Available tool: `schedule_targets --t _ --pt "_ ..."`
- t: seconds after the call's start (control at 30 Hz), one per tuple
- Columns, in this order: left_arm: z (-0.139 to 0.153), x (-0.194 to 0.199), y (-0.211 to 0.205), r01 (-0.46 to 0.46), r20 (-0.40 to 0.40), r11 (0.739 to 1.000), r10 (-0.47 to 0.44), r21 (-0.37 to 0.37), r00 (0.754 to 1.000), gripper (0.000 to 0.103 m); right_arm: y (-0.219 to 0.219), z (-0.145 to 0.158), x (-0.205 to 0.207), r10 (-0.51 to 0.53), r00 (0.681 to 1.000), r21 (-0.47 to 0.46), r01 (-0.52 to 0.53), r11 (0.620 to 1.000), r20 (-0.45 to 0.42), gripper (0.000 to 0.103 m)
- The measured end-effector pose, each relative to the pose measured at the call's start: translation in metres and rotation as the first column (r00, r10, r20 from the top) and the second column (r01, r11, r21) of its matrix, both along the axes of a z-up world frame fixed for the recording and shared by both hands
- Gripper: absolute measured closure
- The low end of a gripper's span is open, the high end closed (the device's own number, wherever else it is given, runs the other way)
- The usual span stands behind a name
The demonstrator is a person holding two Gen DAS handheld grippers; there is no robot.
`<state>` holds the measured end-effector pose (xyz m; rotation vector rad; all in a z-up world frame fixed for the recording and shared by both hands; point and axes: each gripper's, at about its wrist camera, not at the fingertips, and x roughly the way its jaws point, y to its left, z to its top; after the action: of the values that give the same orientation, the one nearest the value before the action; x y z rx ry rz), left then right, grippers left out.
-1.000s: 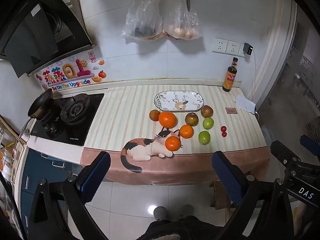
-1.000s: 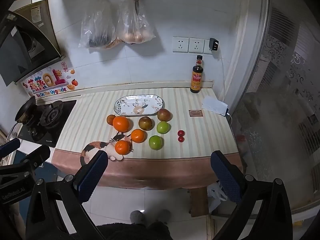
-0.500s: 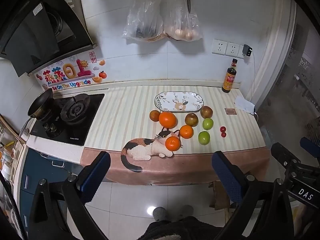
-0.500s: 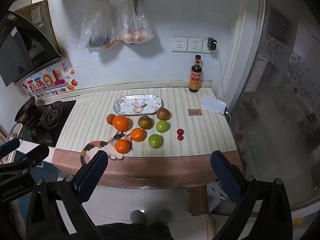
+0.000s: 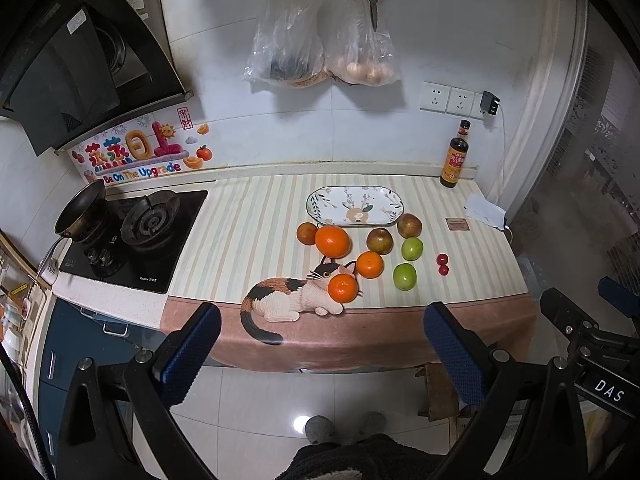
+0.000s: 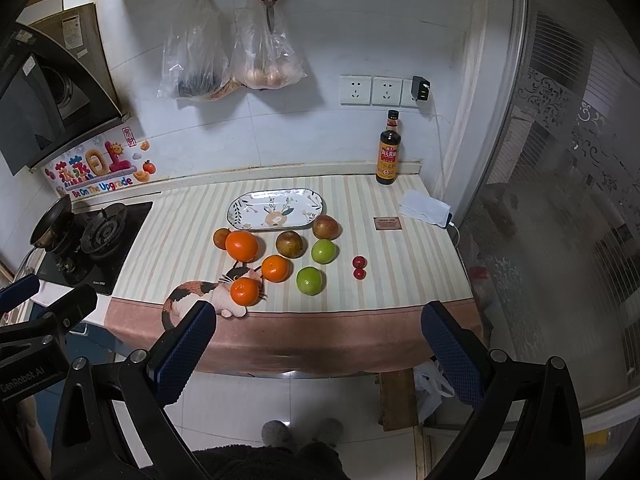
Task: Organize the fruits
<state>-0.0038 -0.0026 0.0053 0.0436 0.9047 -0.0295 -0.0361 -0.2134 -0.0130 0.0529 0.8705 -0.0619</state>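
Fruit lies loose on the striped counter cloth [image 5: 256,232]: three oranges, the largest [image 5: 332,241] [image 6: 241,245] at the left, two green apples [image 5: 404,276] [image 6: 309,280], brownish-red apples [image 5: 379,241] [image 6: 325,227] and two cherry tomatoes [image 5: 442,263] [image 6: 359,267]. An empty flowered oval plate [image 5: 320,204] [image 6: 240,212] sits behind them. My left gripper [image 5: 320,356] and right gripper [image 6: 316,352] are both open and empty, held above the floor in front of the counter's edge.
A gas hob [image 5: 132,236] with a small pan [image 5: 80,208] is at the left. A soy sauce bottle [image 6: 388,149], a folded white cloth [image 6: 424,206] and a small card [image 6: 388,223] stand at the back right. Bags and scissors hang on the wall. A glass door is at the right.
Both views have shifted slightly; the counter sits a little higher and closer. No fruit has moved. Both grippers stay open.
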Motion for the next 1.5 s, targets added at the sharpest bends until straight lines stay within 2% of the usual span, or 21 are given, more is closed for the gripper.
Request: schedule_targets --t 0.47,0.63,1.5 --pt "0.003 0.002 -0.002 -0.005 0.003 1.0 0.005 0.0 1.0 0.0 -0.005 0.004 -0.007 0.007 1.0 0.002 -0.007 1.0 0.006 0.0" --pt "0.017 -0.004 -0.01 -0.006 0.007 1.0 0.006 0.001 1.0 0.0 -0.008 0.013 -0.019 0.011 1.0 0.005 -0.011 1.0 0.008 0.0" --pt "0.028 -0.011 -0.013 -0.003 0.023 1.0 0.004 -0.005 1.0 0.0 -0.009 0.017 -0.021 0.019 1.0 0.009 -0.019 1.0 0.025 0.0"
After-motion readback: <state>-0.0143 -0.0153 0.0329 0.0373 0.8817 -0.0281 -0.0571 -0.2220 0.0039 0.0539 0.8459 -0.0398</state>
